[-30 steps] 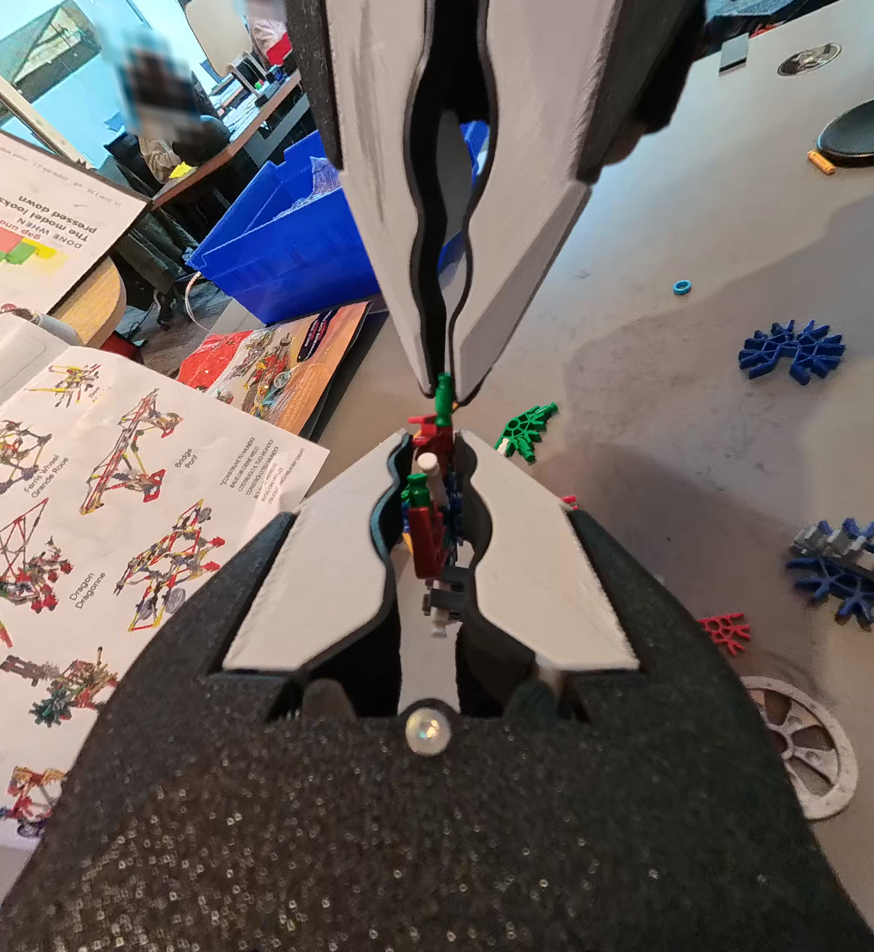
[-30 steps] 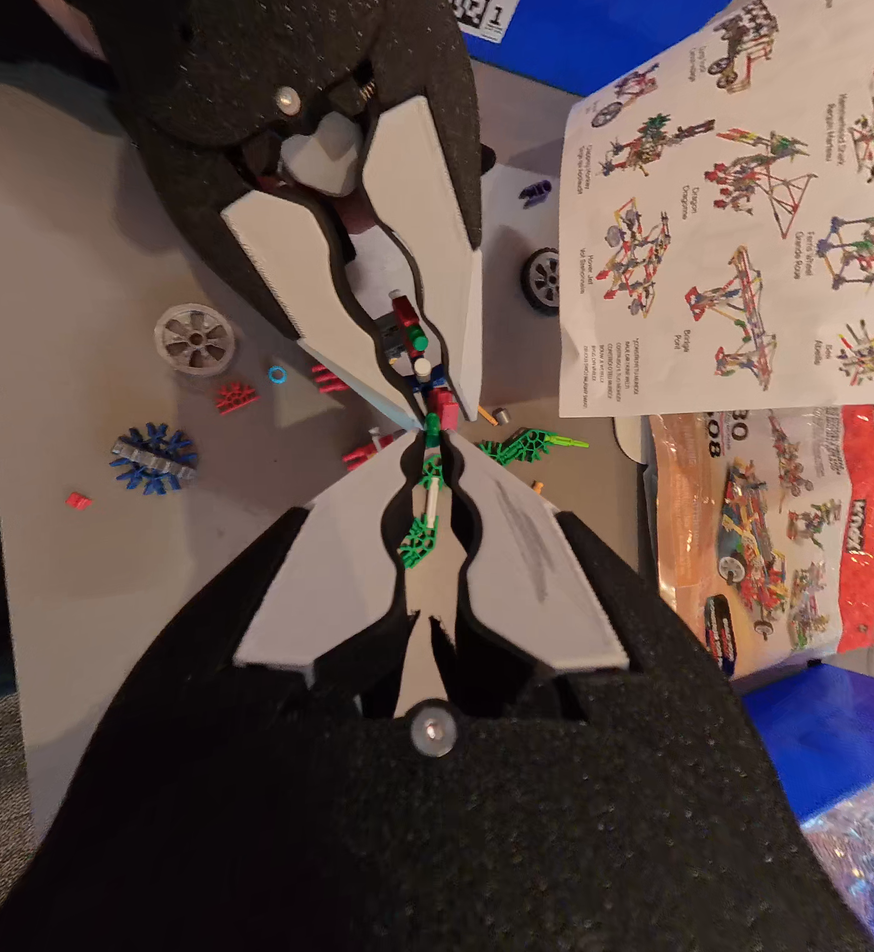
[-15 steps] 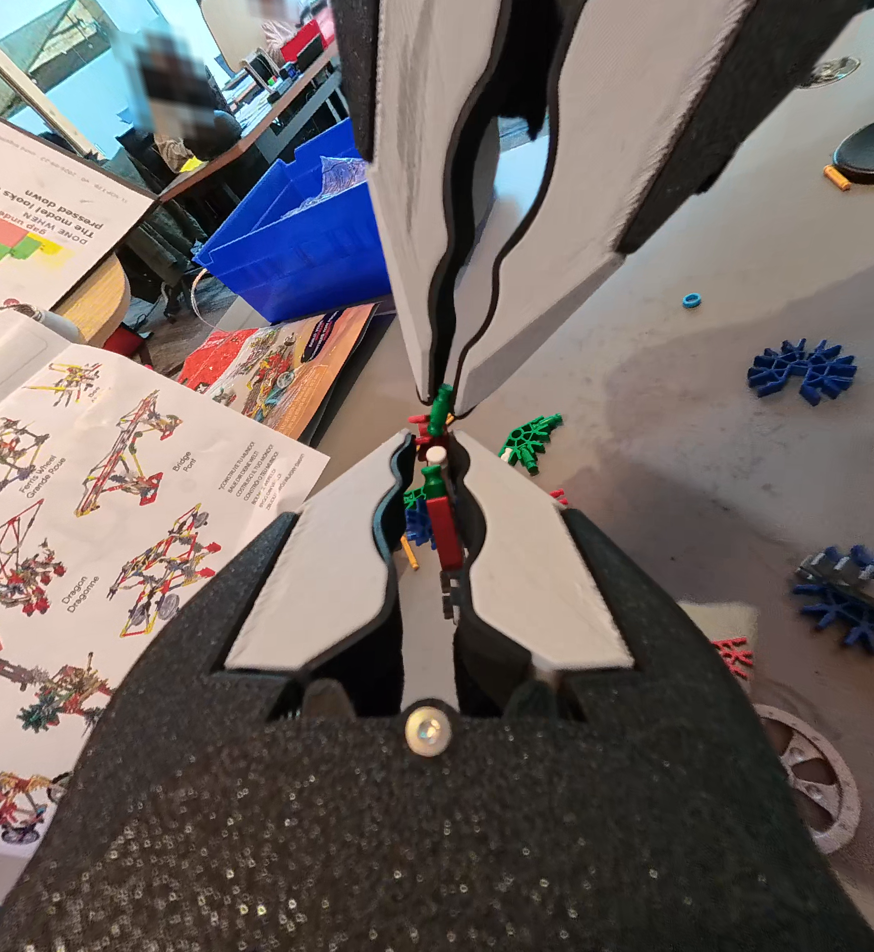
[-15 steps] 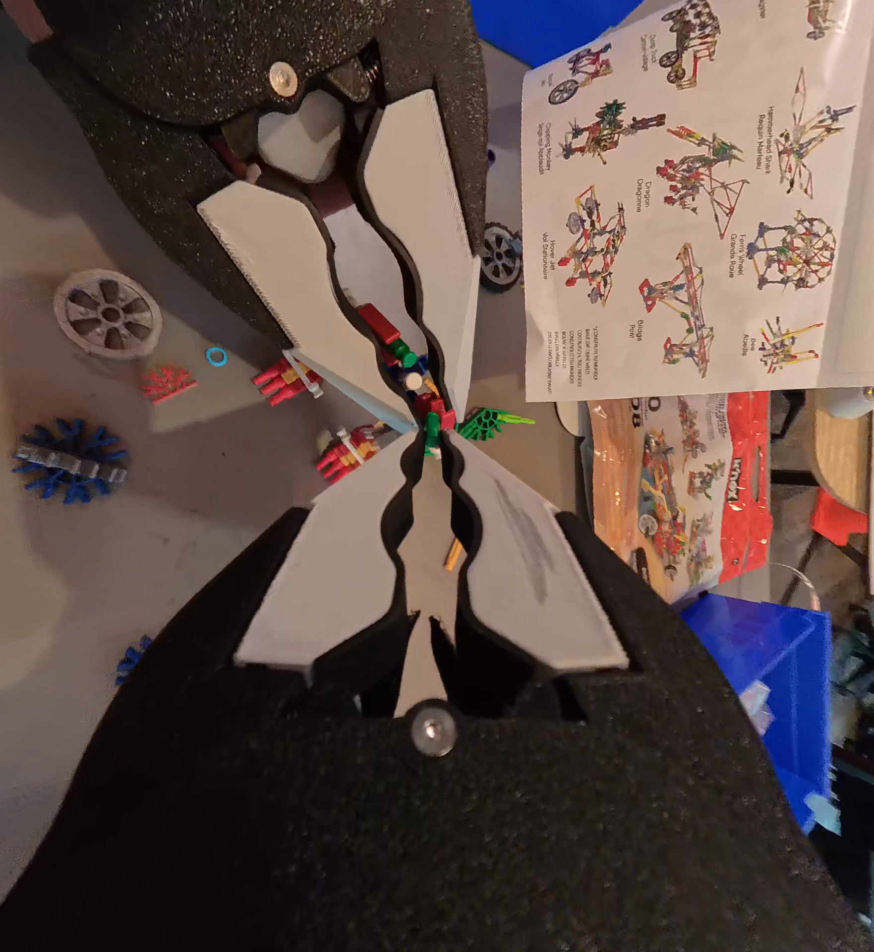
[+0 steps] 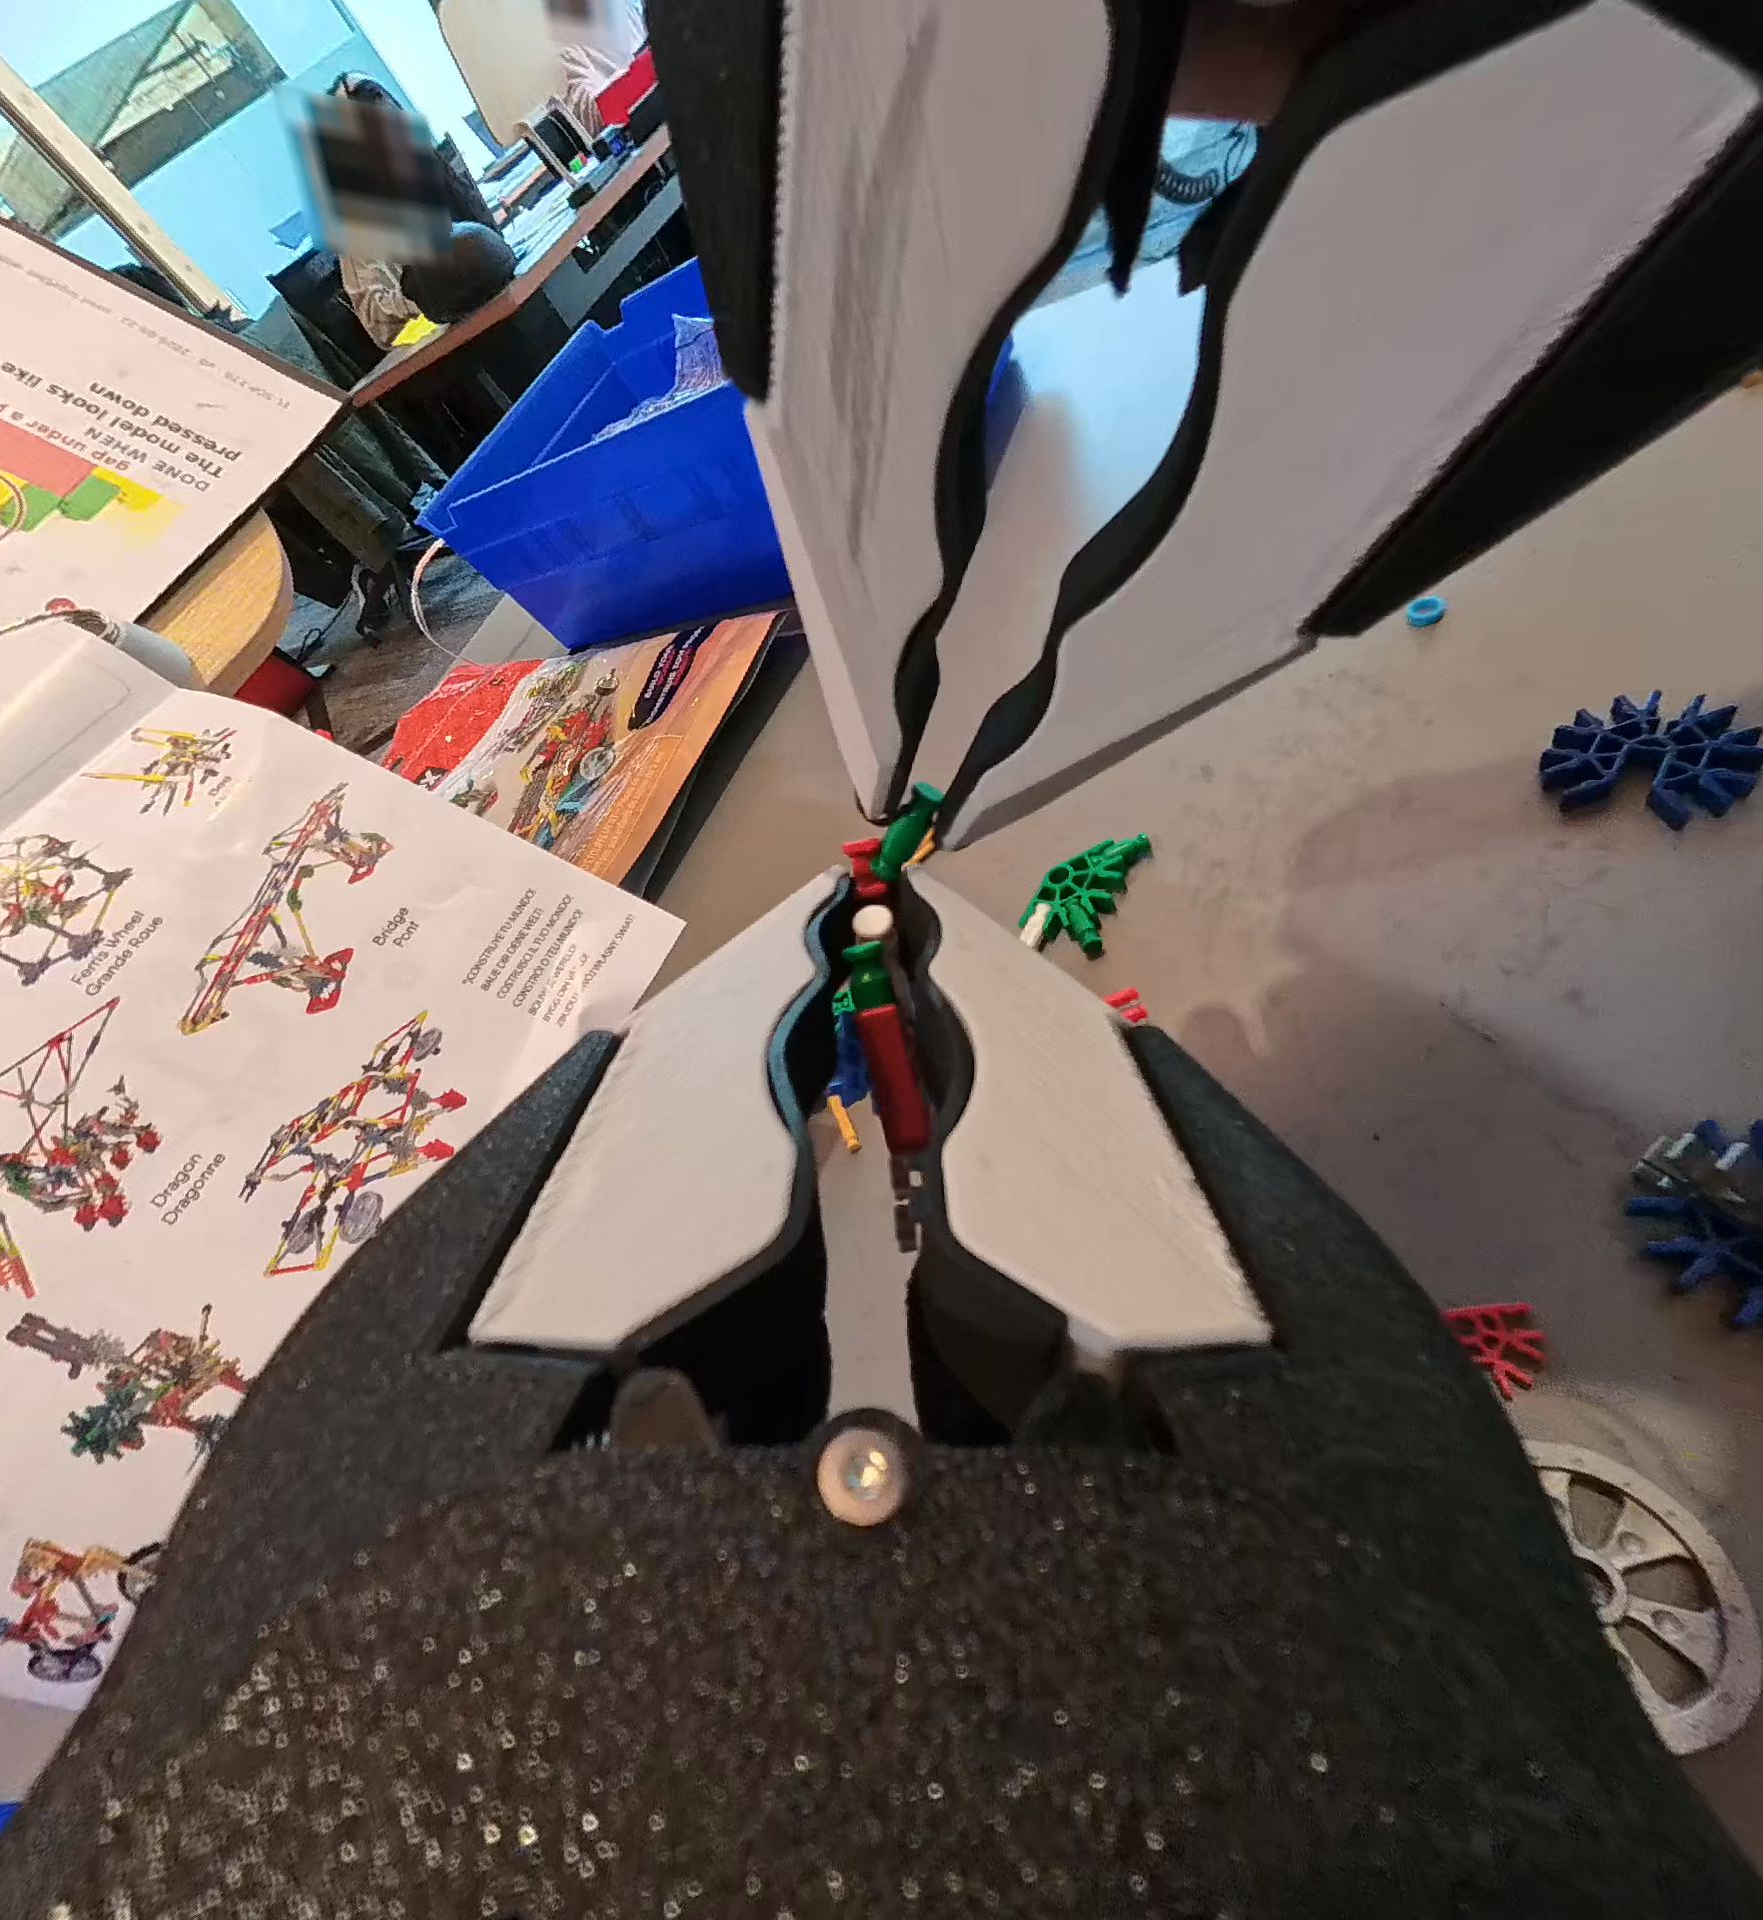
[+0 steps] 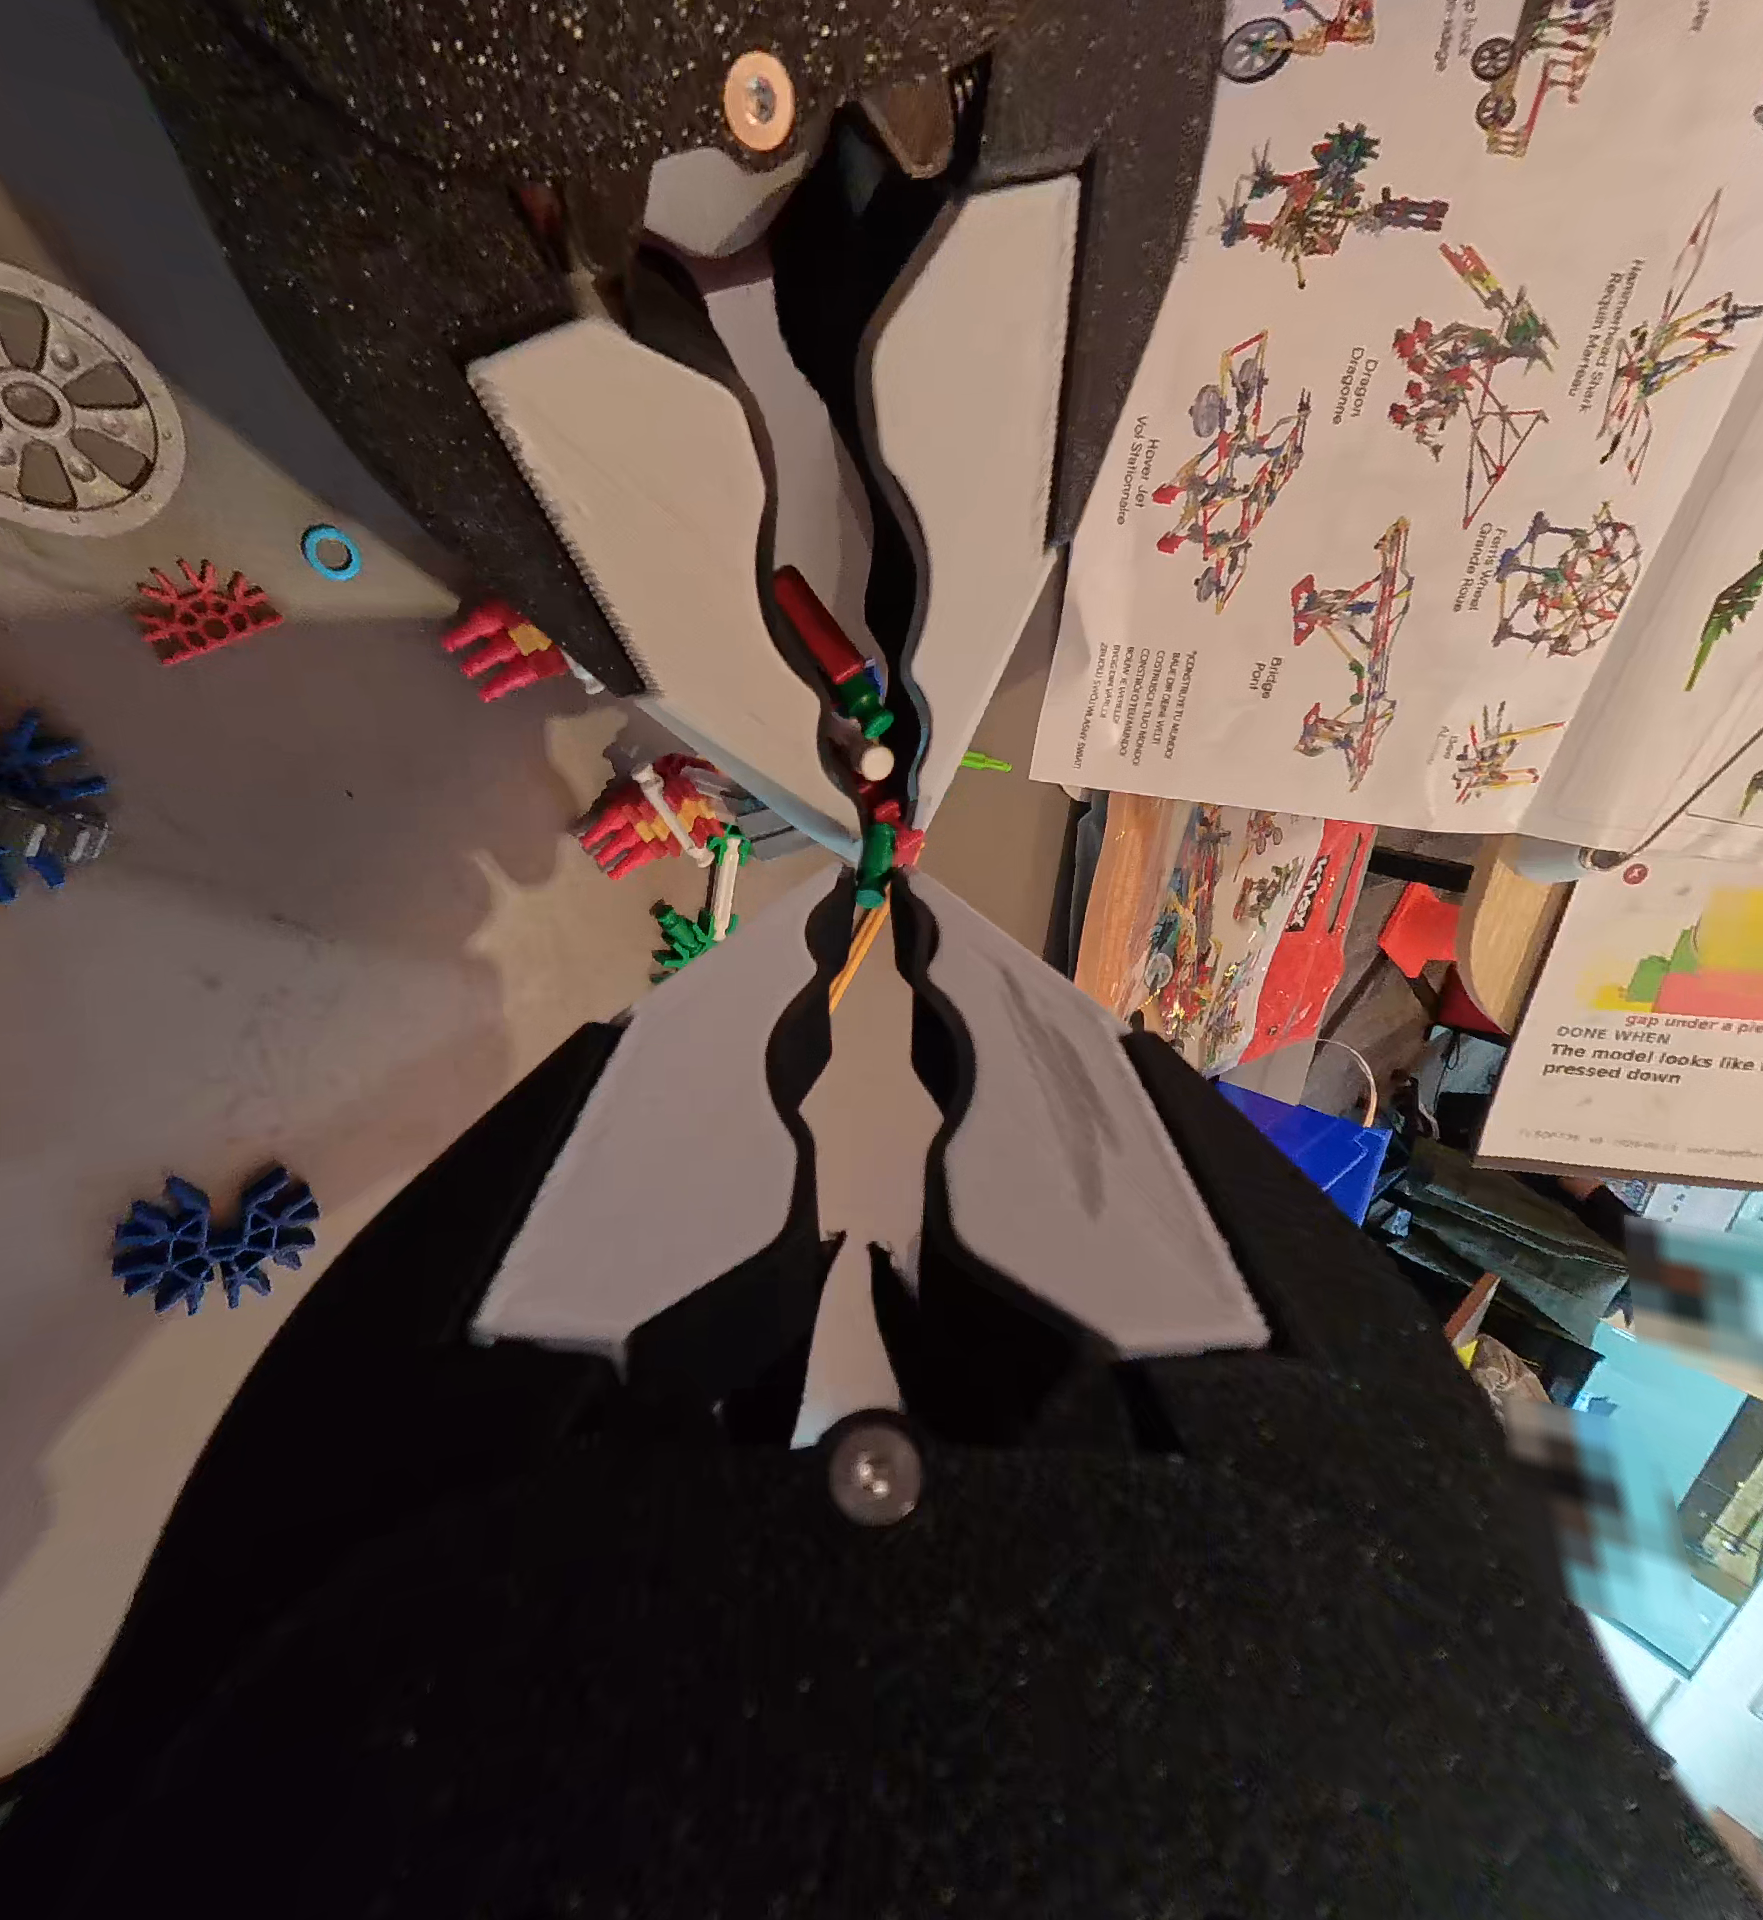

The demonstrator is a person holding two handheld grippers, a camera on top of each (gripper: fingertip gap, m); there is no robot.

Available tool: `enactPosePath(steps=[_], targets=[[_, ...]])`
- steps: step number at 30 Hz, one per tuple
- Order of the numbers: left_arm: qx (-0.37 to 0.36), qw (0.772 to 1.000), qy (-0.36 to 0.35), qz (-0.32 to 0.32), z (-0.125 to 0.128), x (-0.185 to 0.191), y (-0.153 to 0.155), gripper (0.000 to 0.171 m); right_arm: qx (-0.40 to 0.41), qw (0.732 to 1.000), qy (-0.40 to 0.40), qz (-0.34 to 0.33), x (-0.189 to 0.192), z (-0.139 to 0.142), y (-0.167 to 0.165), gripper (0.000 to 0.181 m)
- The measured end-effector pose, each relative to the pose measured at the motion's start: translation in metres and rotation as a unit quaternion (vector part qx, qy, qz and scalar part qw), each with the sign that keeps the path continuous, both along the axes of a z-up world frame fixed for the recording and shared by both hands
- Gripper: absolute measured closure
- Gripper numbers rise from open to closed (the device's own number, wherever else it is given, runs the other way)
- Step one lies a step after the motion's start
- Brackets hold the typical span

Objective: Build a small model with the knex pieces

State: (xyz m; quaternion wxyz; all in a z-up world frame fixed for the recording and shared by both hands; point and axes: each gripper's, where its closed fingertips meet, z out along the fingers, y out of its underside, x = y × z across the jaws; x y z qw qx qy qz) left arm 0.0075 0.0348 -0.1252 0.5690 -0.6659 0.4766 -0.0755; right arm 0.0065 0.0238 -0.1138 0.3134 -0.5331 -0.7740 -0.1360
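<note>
Two tools meet tip to tip above the grey surface, each closed narrow on part of one small toy assembly. The left tool grips a cluster of red, green and white rods and connectors between its pale fingers; the cluster runs back along the slot between them. In the right wrist view the same cluster shows inside the left tool, which reaches in from the top. The right tool pinches a green rod at its very tips, with a thin yellow rod lying along its slot. From the left wrist view the right tool comes down from above, the green rod caught at its point and touching the cluster's red end.

Loose parts lie on the surface: a green connector just beside the tips, blue connectors, a blue piece with a grey strip, a small red connector, a grey wheel and a tiny blue ring. Under the left tool sits a red-and-yellow bundle with a white rod. An open instruction sheet with model drawings lies to the left, a toy package beyond it, and a blue bin farther back.
</note>
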Motion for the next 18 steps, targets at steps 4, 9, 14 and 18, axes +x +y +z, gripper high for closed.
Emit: enactPosePath(steps=[4, 9, 14, 18], targets=[[0.0, 1.0, 0.001, 0.001, -0.0003, -0.0001, 0.0004, 0.167, -0.021, 1.0, 0.009, -0.002, -0.0004, -0.002, -0.0005, 0.174], [0.003, 1.0, -0.002, 0.003, 0.0016, 0.0007, 0.0009, 0.167, -0.067, 0.996, 0.054, -0.007, 0.0001, -0.002, -0.0004, 0.172], [0.003, 1.0, -0.004, 0.001, 0.0029, 0.0029, 0.0005, 0.167, -0.085, 0.993, 0.085, -0.01, 0.0021, -0.0009, 0.0005, 0.168], [0.003, 1.0, -0.004, 0.0, 0.0028, 0.0042, 0.0006, 0.167, -0.092, 0.991, 0.1, -0.012, 0.0033, -0.0007, 0.0014, 0.166]])
